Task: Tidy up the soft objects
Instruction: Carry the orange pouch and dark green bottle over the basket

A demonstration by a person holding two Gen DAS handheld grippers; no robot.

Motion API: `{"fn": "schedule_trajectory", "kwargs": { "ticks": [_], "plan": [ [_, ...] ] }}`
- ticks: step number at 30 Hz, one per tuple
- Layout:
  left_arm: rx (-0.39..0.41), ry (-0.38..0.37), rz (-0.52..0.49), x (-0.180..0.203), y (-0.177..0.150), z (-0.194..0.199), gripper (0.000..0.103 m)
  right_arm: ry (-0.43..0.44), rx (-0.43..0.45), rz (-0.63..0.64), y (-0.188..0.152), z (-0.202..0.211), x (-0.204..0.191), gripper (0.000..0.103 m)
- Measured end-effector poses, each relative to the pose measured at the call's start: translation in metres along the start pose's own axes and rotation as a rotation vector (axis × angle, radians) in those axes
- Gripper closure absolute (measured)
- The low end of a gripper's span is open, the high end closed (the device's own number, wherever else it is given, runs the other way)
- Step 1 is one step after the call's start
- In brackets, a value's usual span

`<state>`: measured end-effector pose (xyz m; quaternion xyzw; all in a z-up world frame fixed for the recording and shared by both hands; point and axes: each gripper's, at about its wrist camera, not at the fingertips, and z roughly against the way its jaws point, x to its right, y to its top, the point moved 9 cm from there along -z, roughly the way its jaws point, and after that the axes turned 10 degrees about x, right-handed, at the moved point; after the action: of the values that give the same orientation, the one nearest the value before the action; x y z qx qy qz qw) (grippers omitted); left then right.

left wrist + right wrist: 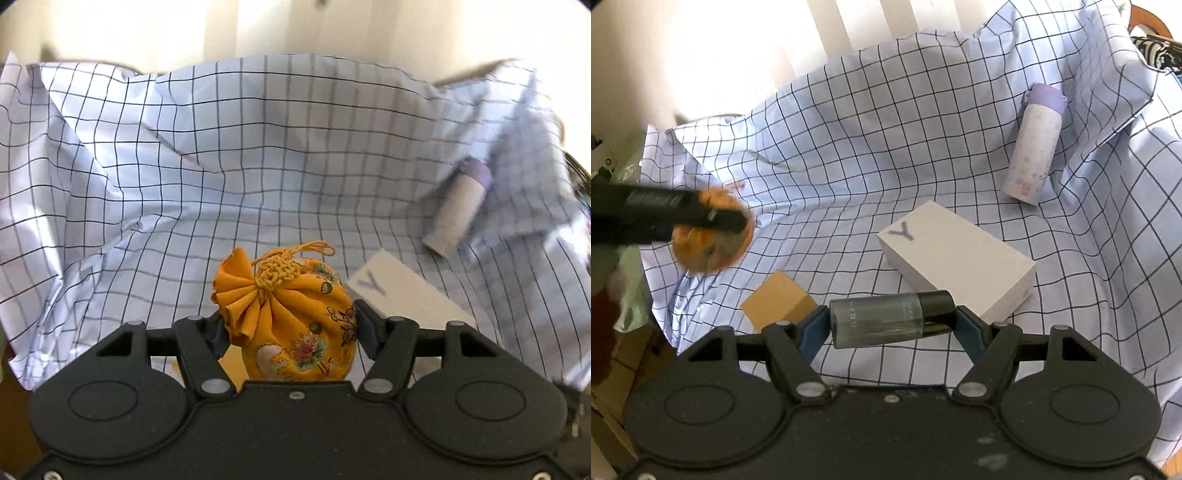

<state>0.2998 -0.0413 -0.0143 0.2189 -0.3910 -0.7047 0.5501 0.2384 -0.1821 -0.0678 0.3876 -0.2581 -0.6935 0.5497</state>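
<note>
Checked blue-white cloth [258,147] covers whole work surface, bright window wall behind.

L wrist view: left gripper [290,328] clamped on yellow embroidered pouch [295,317], pads pressing both sides, pouch lifted clear of cloth. White box [402,291] just right of pouch; lavender-capped bottle [458,206] beyond box, blurred.

R wrist view: right gripper [892,321] pinching dark-capped clear bottle [890,319] end to end, off the cloth, near edge of white box [956,258]. Tan block [775,299] left of box; pouch [713,236] further left, blurred, in left gripper.

Progress, my guess: early-mid. Pouch picked up, not yet placed; destination unseen. Box, block, lavender bottle untouched.
</note>
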Motion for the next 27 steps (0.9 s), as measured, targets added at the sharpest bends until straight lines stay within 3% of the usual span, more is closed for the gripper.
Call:
{"fn": "schedule_trajectory", "kwargs": {
  "ticks": [6, 10, 14, 19, 22, 27],
  "plan": [
    [-0.014, -0.043, -0.037, 0.008, -0.034, 0.035, 0.043, 0.005, 0.009, -0.008, -0.002, 0.012, 0.000, 0.031],
    [-0.066, -0.077, -0.016, 0.013, -0.063, 0.043, 0.043, 0.007, -0.001, -0.013, -0.009, 0.015, 0.000, 0.031],
    [-0.104, -0.057, -0.019, 0.011, -0.090, 0.045, 0.043, 0.003, -0.019, -0.014, -0.016, 0.014, 0.001, 0.031],
    [-0.121, -0.016, -0.008, 0.002, -0.095, 0.032, 0.040, 0.005, -0.039, -0.015, -0.021, 0.009, 0.000, 0.031],
    [-0.109, 0.025, 0.019, -0.007, -0.088, 0.012, 0.034, 0.011, -0.045, -0.020, -0.021, 0.007, -0.001, 0.031],
    [-0.134, 0.089, 0.050, -0.019, -0.089, -0.032, 0.033, 0.012, -0.068, -0.023, -0.024, -0.001, 0.001, 0.031]
  ]
}}
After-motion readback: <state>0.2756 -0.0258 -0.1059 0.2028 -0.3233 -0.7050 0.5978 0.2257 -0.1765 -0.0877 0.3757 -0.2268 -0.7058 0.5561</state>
